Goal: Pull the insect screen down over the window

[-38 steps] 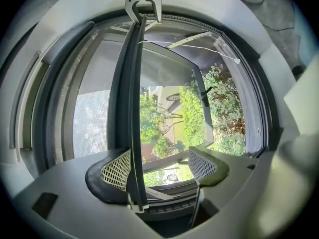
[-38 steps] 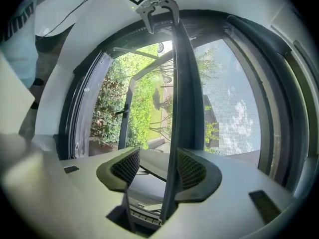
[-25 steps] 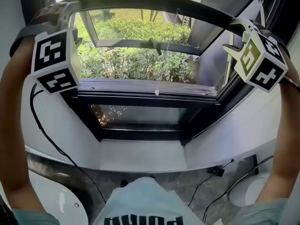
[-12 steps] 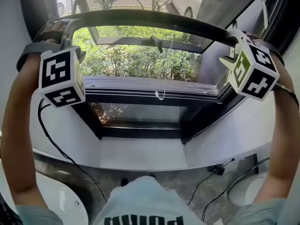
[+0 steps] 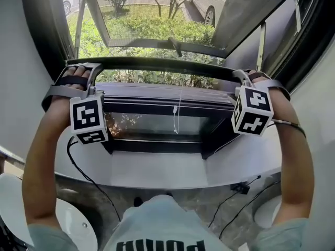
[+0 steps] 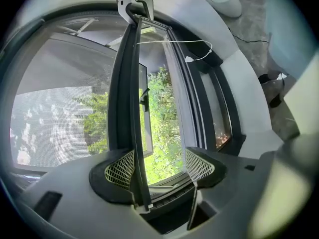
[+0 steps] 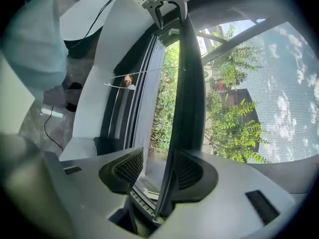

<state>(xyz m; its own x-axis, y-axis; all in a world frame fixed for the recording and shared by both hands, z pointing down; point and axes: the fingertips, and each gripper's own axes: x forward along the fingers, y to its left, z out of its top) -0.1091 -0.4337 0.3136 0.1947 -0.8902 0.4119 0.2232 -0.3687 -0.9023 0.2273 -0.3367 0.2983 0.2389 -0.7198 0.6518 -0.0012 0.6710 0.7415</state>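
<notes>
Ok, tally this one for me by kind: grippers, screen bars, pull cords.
Grippers: 2, the left gripper and the right gripper; both pairs of jaws have just been closing partway, with the bar between them but not pinched.
Bars: 1, the dark screen pull bar, spanning both grippers.
Cords: 1, the white pull cord, hanging from the bar.
Total: 4

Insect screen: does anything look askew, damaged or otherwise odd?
Nothing stands out. The screen bar runs roughly level from side to side, the mesh above it looks intact, and the pull cord hangs straight down from the bar's middle.
</notes>
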